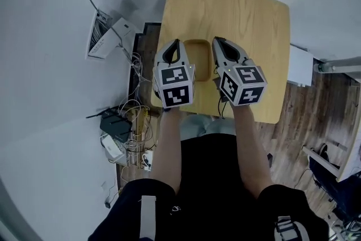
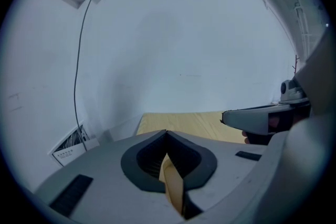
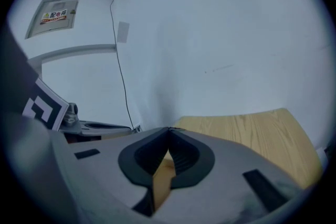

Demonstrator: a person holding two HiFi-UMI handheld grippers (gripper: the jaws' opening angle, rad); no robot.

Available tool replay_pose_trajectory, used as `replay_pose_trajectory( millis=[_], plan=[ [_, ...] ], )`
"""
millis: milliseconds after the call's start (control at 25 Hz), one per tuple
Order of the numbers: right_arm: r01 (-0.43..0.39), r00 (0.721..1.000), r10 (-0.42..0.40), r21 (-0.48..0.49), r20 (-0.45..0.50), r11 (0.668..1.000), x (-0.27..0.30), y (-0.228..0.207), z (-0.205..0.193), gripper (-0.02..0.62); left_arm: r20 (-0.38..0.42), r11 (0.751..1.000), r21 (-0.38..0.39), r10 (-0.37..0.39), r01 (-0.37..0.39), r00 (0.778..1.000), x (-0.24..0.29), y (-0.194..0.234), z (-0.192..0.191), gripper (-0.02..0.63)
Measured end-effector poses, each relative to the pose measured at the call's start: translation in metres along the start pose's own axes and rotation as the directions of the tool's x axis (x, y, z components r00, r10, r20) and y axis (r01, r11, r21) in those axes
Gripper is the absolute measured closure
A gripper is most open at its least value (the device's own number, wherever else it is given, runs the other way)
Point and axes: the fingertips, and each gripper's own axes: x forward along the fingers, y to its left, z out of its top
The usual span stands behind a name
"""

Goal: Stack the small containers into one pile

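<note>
A small tan wooden container (image 1: 197, 59) hangs between my two grippers above the near part of the light wooden table (image 1: 248, 20). My left gripper (image 1: 176, 43) is shut on its left wall, and a thin tan strip of that wall (image 2: 173, 186) shows between the dark pads. The right gripper (image 1: 218, 41) is shut on the opposite wall (image 3: 160, 181). In each gripper view the jaws (image 2: 167, 135) (image 3: 168, 131) meet at the tips over the wood. Whether a single container or a nested pile is held, I cannot tell.
The table (image 2: 184, 120) (image 3: 252, 128) stands against a white wall. On the floor at its left lie a black router (image 1: 115, 124), tangled cables and a white box (image 1: 101, 34). A white unit (image 1: 300, 65) sits at the table's right side.
</note>
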Motion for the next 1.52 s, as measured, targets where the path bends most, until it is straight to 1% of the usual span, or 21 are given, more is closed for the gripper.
replay_pose_trajectory(
  millis=[200,320,440,560,720,840,920,1000,1120,1320,1520],
  plan=[
    [0.018,0.997,-0.014,-0.043,0.078,0.999,-0.017,-0.002,0.042,0.589,0.101,1.000,0.019,-0.003,0.001,0.995,-0.016,-0.002,0.049,0.603],
    [0.010,0.991,-0.002,-0.064,0.130,0.998,-0.024,0.004,0.066,0.589,0.152,1.000,0.028,-0.015,0.011,0.988,-0.023,-0.007,0.071,0.603],
    [-0.001,0.984,0.019,-0.096,0.178,0.995,-0.032,0.014,0.084,0.589,0.196,0.999,0.024,-0.035,0.030,0.980,-0.034,-0.011,0.088,0.603],
    [0.010,0.974,0.016,-0.114,0.226,0.993,-0.042,0.012,0.101,0.589,0.247,0.998,0.020,-0.057,0.054,0.967,-0.044,-0.018,0.108,0.603],
    [0.029,0.948,0.018,-0.142,0.316,0.989,-0.061,0.009,0.129,0.589,0.315,0.996,0.032,-0.086,0.080,0.945,-0.054,-0.027,0.133,0.603],
    [0.017,0.917,0.059,-0.188,0.395,0.982,-0.084,0.016,0.153,0.589,0.366,0.994,0.022,-0.110,0.109,0.924,-0.063,-0.034,0.146,0.603],
    [0.029,0.902,0.071,-0.225,0.426,0.974,-0.098,0.019,0.167,0.589,0.390,0.992,0.014,-0.118,0.122,0.913,-0.068,-0.038,0.153,0.603],
    [0.055,0.891,0.067,-0.254,0.450,0.966,-0.111,0.020,0.177,0.589,0.408,0.992,0.018,-0.123,0.127,0.905,-0.074,-0.041,0.159,0.603],
    [0.083,0.878,0.057,-0.270,0.475,0.959,-0.124,0.019,0.185,0.590,0.427,0.990,0.029,-0.138,0.140,0.894,-0.078,-0.047,0.168,0.603],
    [0.122,0.886,0.024,-0.283,0.464,0.951,-0.133,0.009,0.181,0.591,0.446,0.984,0.029,-0.168,0.173,0.879,-0.080,-0.060,0.174,0.603],
    [0.134,0.890,0.006,-0.275,0.455,0.952,-0.136,0.001,0.179,0.591,0.447,0.982,0.034,-0.182,0.187,0.875,-0.079,-0.068,0.176,0.603]
  ],
)
